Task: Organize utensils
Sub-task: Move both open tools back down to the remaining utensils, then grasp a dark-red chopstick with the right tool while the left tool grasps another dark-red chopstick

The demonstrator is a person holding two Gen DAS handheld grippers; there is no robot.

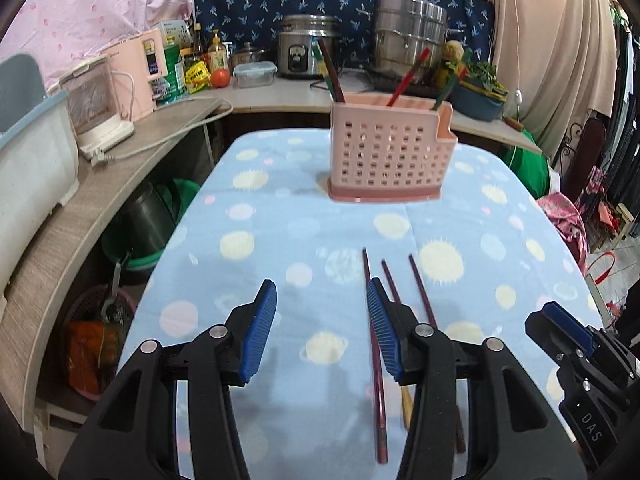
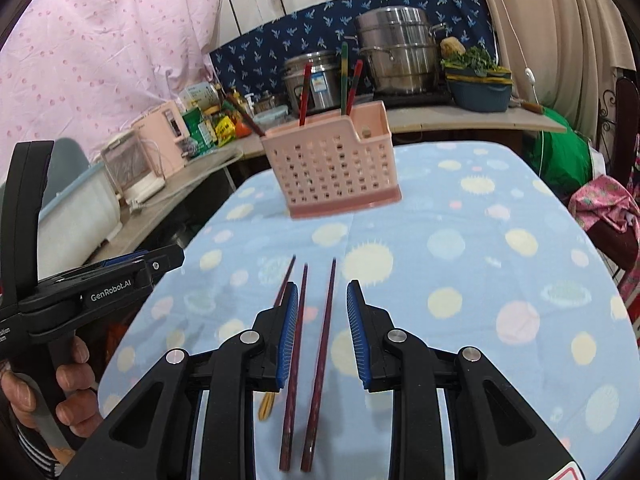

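A pink perforated utensil holder (image 1: 390,152) stands at the far middle of the table and holds several red and green chopsticks; it also shows in the right wrist view (image 2: 334,160). Three dark red chopsticks (image 2: 320,360) lie side by side on the blue cloth near me, also seen in the left wrist view (image 1: 374,352). My right gripper (image 2: 322,332) is open and hovers with two chopsticks between its fingers. My left gripper (image 1: 322,328) is open and empty, just left of the chopsticks. The right gripper's tip shows in the left wrist view (image 1: 560,328).
A blue spotted cloth (image 1: 280,220) covers the table. A curved counter (image 1: 120,152) at left and back carries a white appliance (image 1: 96,108), a rice cooker (image 1: 306,46), steel pots (image 1: 410,32) and bottles. Buckets and a basket sit under the counter (image 1: 132,240).
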